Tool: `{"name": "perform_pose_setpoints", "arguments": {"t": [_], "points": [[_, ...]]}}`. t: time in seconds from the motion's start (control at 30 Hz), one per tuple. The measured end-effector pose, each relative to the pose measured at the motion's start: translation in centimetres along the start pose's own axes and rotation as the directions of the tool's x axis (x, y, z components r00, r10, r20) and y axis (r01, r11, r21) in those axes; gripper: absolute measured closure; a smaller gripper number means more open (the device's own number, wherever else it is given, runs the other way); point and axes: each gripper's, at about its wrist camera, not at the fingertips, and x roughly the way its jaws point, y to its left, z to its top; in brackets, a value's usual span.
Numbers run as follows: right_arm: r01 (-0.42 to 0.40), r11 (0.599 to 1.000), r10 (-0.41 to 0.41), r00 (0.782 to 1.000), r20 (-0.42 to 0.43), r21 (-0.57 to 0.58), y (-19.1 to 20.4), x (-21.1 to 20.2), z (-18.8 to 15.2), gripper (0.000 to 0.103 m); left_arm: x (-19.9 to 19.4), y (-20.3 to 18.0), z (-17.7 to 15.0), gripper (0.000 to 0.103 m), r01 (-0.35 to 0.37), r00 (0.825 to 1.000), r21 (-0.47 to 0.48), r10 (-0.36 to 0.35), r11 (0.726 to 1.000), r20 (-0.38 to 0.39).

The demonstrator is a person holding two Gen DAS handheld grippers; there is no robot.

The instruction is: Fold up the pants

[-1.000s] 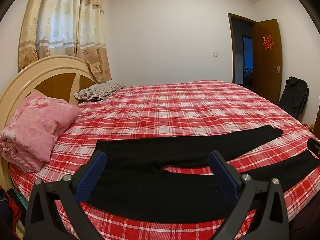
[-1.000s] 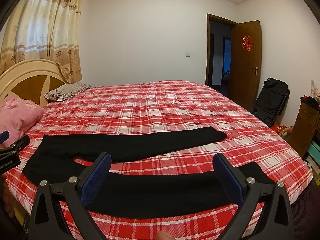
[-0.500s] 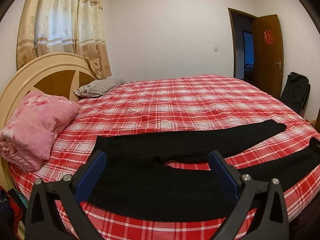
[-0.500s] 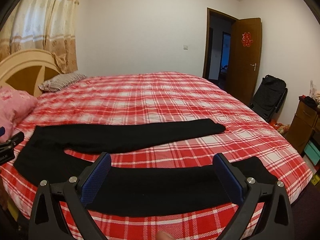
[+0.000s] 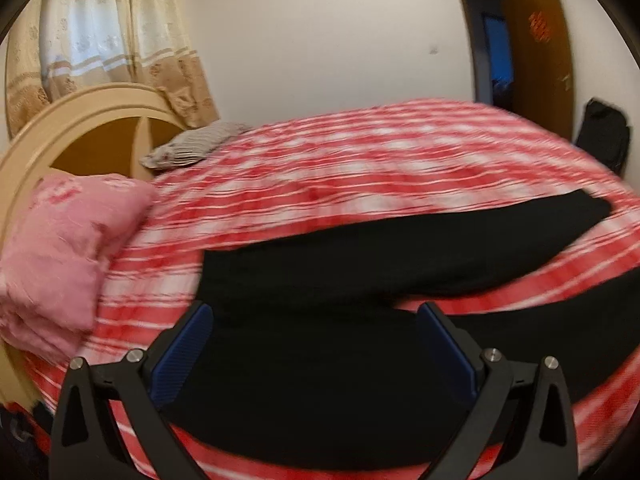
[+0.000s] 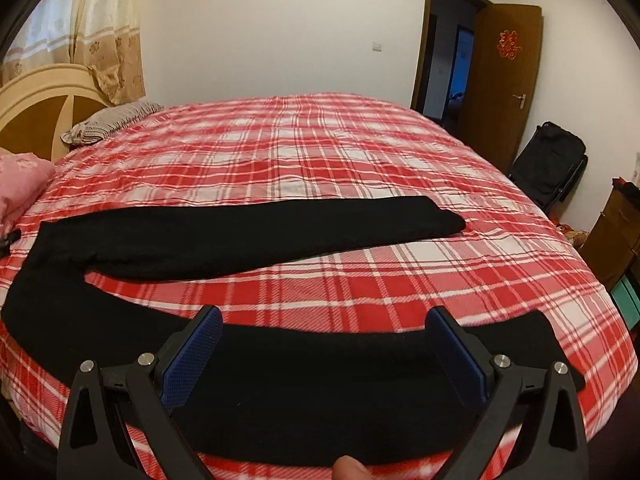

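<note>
Black knit pants (image 6: 248,236) lie flat on red plaid bed (image 6: 320,152), legs toward 3 o'clock. Soft, limp, light; pinch waistband and near cuff. Left gripper (image 5: 316,340) and right gripper (image 6: 326,344) spread, empty.

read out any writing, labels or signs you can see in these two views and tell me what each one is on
"囍" (double happiness), a red paper sign stuck on the open brown door, legible in the right wrist view.
In the left wrist view the same sign is too blurred to read.
No other words, brands or numbers can be read: none on the black pants, the plaid bedspread or either hand-held gripper.
</note>
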Motion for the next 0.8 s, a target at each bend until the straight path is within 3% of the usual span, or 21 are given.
{"name": "perform_pose_setpoints", "arguments": {"t": [0.13,0.27,0.33,0.43,0.6,0.63,0.7,0.77,0.8], "points": [[-0.011,1.0,0.011,1.0,-0.028,0.002,-1.4,2.0,1.2,0.001,5.5,5.3,1.7,0.0,-0.112,0.993,0.01,0.113,0.994,-0.044],[-0.043,0.999,0.045,0.996,-0.072,0.027,-2.7,3.8,2.0,0.001,11.2,9.2,3.0,0.0,-0.161,0.982,0.015,0.162,0.987,-0.096],[-0.054,0.998,0.056,0.995,-0.087,0.028,-3.1,4.4,2.3,0.002,14.1,10.8,3.4,0.001,-0.121,0.983,-0.003,0.119,0.993,-0.14],[-0.059,0.998,0.062,0.992,-0.113,0.032,-4.0,5.3,2.9,0.016,16.8,11.5,3.6,0.009,-0.065,0.98,-0.025,0.059,0.998,-0.188],[-0.054,0.994,0.068,0.986,-0.152,0.09,-7.2,7.6,4.2,0.029,21.5,12.9,2.9,0.028,-0.017,0.957,-0.081,-0.007,0.997,-0.29],[-0.046,0.994,0.06,0.986,-0.156,0.095,-7.9,8.0,4.5,0.033,22.1,13.5,2.9,0.035,-0.01,0.954,-0.093,-0.018,0.996,-0.3],[-0.033,0.992,0.055,0.981,-0.185,0.121,-9.7,9.3,5.4,0.048,22.7,13.9,2.7,0.039,0.027,0.948,-0.127,-0.066,0.991,-0.312],[-0.027,0.985,0.062,0.976,-0.208,0.171,-11.7,10.4,6.1,0.048,22.9,14.0,2.6,0.046,0.057,0.948,-0.138,-0.097,0.989,-0.303],[-0.015,0.979,0.06,0.974,-0.217,0.205,-13.1,11.4,6.8,0.048,22.8,13.8,2.6,0.055,0.079,0.948,-0.135,-0.117,0.988,-0.297]]}}
